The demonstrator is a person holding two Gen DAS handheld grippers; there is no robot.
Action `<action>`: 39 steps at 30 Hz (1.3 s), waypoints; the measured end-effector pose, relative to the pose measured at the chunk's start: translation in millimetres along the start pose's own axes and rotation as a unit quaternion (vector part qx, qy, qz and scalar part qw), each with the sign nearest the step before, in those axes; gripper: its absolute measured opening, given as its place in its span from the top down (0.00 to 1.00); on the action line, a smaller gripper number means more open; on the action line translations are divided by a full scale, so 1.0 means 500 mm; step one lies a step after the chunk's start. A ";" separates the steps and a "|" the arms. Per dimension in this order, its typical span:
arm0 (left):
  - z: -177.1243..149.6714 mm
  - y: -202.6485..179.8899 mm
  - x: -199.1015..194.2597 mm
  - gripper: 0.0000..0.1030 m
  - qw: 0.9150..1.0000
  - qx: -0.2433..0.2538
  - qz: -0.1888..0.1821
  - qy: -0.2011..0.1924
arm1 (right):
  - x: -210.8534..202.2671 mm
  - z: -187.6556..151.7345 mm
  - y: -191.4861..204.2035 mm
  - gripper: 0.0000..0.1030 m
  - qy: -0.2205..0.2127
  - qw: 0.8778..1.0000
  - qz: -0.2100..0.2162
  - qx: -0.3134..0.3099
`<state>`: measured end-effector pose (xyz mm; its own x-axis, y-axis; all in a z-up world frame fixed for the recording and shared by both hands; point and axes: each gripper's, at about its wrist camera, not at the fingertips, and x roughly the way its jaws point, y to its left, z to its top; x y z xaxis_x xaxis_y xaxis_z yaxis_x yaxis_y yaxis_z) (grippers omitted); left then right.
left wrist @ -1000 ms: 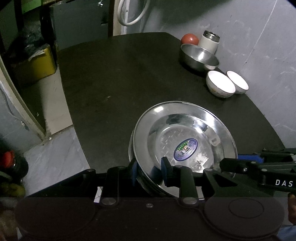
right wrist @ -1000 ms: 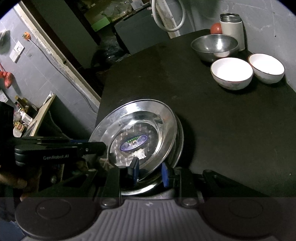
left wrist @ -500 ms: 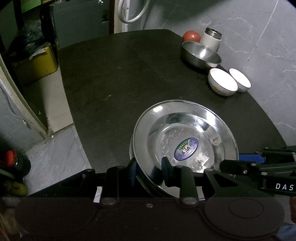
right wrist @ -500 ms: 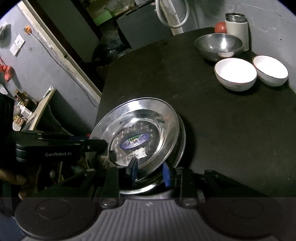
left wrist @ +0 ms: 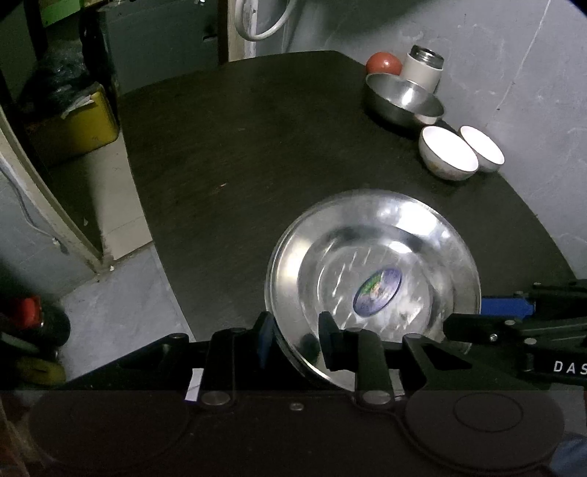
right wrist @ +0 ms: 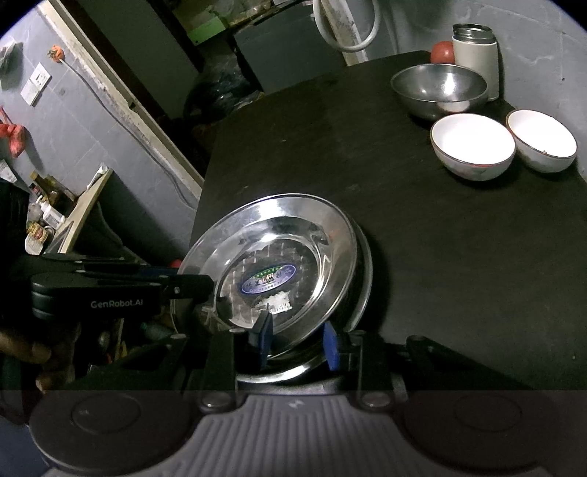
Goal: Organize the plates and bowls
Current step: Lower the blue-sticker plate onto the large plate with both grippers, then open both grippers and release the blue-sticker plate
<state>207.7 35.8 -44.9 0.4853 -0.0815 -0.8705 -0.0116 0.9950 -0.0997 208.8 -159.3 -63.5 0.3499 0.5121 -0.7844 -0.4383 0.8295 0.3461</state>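
A stack of steel plates [left wrist: 374, 271] with an oval sticker in the top one sits at the near edge of the black table [left wrist: 234, 154]; it also shows in the right wrist view [right wrist: 286, 264]. My left gripper [left wrist: 297, 339] is shut on the stack's near left rim. My right gripper [right wrist: 297, 341] is shut on the rim from the other side. The top plate is tilted. Two white bowls [right wrist: 473, 146] [right wrist: 543, 141] stand side by side at the far right, with a steel bowl [right wrist: 440, 90] behind them.
A white flask [right wrist: 477, 55] and a red round object [right wrist: 442, 51] stand behind the steel bowl by the grey wall. The table's left edge drops to the floor, where a yellow container [left wrist: 73, 124] stands. A white hose [left wrist: 256, 22] hangs at the back.
Both grippers have kept their hold on the plate stack. The stack has shifted a little to the right and tilted in the left wrist view.
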 end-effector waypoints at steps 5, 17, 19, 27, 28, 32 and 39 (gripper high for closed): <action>-0.002 0.002 -0.001 0.72 1.000 0.000 0.000 -0.001 | -0.001 0.001 0.008 0.67 0.001 1.000 -0.006 -0.012; 0.000 0.004 -0.006 0.69 1.000 -0.002 0.006 -0.006 | -0.007 -0.002 0.008 0.65 0.001 1.000 -0.011 -0.013; 0.000 0.006 -0.008 0.63 1.000 -0.005 0.006 -0.008 | -0.011 -0.002 0.006 0.62 -0.001 1.000 -0.012 -0.010; 0.008 0.011 -0.016 0.50 1.000 -0.008 0.014 -0.018 | -0.023 0.002 -0.005 0.48 -0.013 1.000 -0.012 0.000; 0.009 0.011 -0.017 0.47 1.000 -0.008 0.016 -0.019 | -0.023 0.003 -0.006 0.48 -0.013 1.000 -0.013 0.001; 0.018 0.013 -0.018 0.32 0.999 -0.009 0.022 -0.024 | -0.026 0.005 -0.008 0.38 -0.019 1.000 -0.015 0.005; 0.035 0.025 -0.024 0.14 0.998 -0.018 0.036 -0.042 | -0.033 0.007 -0.017 0.14 -0.030 0.999 -0.032 0.012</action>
<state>216.9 50.4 -27.1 0.5533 -0.0023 -0.8330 -0.0796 0.9953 -0.0556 209.7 -173.8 -51.5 0.4265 0.4701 -0.7727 -0.3940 0.8656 0.3092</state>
